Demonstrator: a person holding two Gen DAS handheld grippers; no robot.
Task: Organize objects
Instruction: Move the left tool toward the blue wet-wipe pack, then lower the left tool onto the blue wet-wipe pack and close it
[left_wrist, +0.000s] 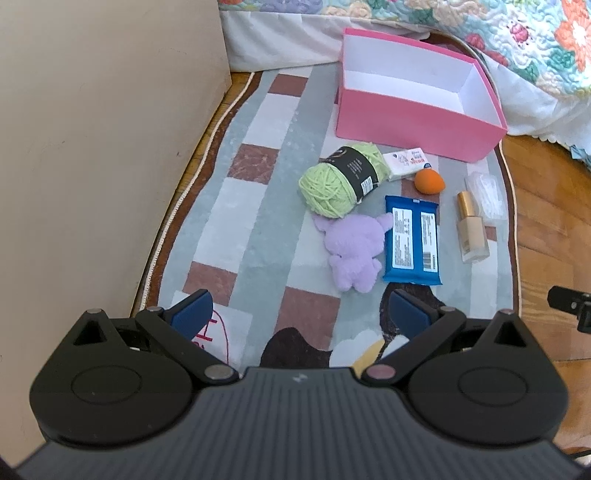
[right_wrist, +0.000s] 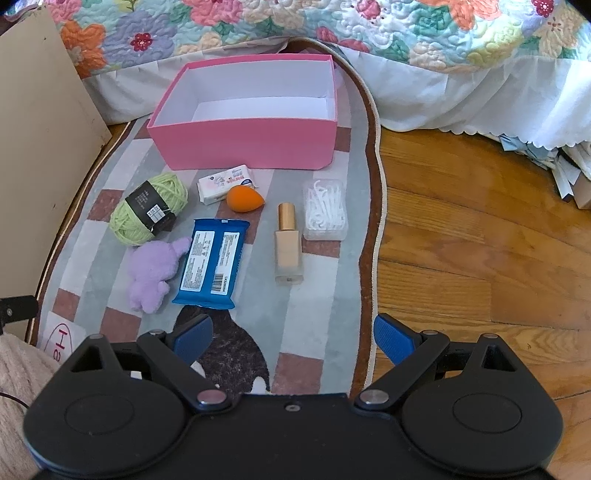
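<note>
A: Both claws, left gripper (left_wrist: 301, 314) and right gripper (right_wrist: 293, 338), are held wide, empty. Bottle (right_wrist: 288, 243) lies near the rug's (right_wrist: 325, 295) right edge.

B: Glass judged slippery, fragile; best gripped across the body.

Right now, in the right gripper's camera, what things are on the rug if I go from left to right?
Green yarn ball → purple plush toy → blue wipes pack → orange sponge → foundation bottle → box of floss picks.
</note>
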